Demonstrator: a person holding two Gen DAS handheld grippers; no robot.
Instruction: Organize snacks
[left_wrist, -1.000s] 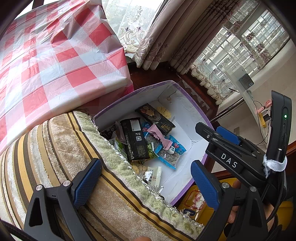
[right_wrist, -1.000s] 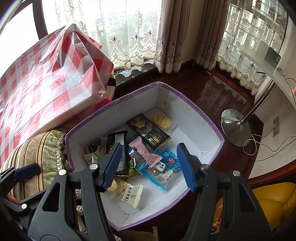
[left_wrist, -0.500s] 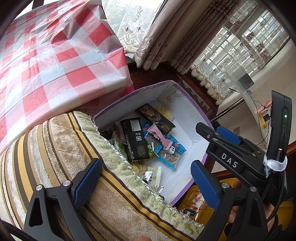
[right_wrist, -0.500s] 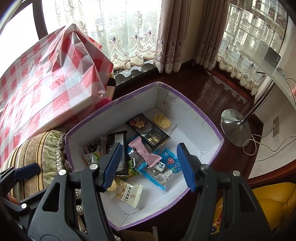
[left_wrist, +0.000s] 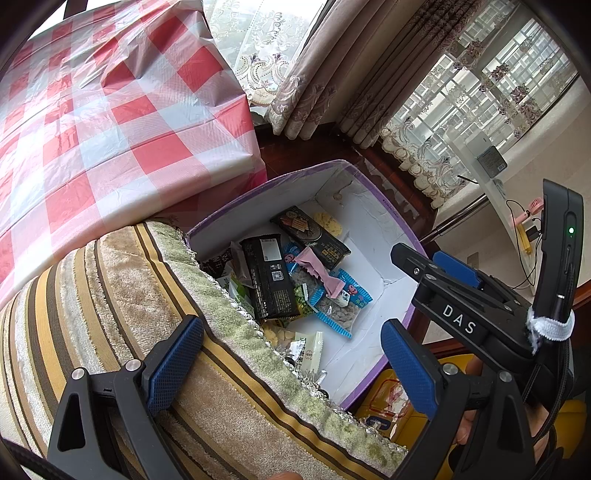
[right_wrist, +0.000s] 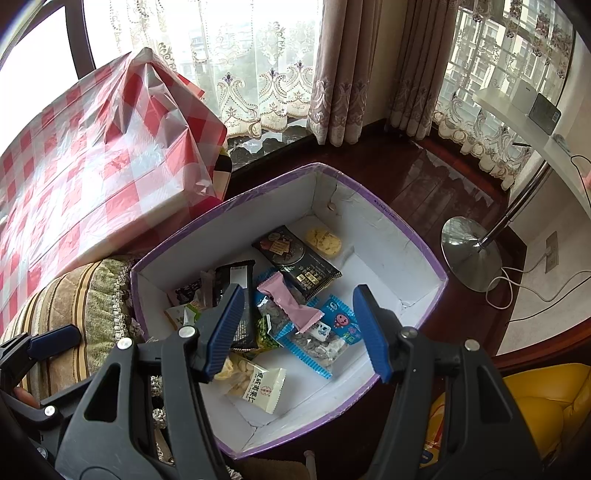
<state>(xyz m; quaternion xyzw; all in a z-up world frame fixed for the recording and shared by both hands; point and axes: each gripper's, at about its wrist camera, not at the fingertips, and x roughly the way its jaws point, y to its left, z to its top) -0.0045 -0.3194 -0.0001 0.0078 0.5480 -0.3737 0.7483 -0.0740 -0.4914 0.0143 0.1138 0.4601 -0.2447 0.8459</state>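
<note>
A purple-rimmed white box (right_wrist: 388, 236) (left_wrist: 373, 206) sits on the floor and holds several snack packets: a black bar (right_wrist: 240, 280), a dark biscuit pack (right_wrist: 295, 258), a pink wrapper (right_wrist: 288, 302), a blue nut packet (right_wrist: 325, 332), a white packet (right_wrist: 258, 384). My right gripper (right_wrist: 299, 332) is open and empty, hovering above the box. My left gripper (left_wrist: 291, 365) is open and empty above a striped cushion (left_wrist: 110, 295) beside the box.
A table with a red-and-white checked cloth (right_wrist: 92, 166) (left_wrist: 110, 110) stands left of the box. A lamp base (right_wrist: 469, 251) and white cables lie on the dark wood floor to the right. A yellow item (right_wrist: 546, 398) sits at lower right. Curtains hang behind.
</note>
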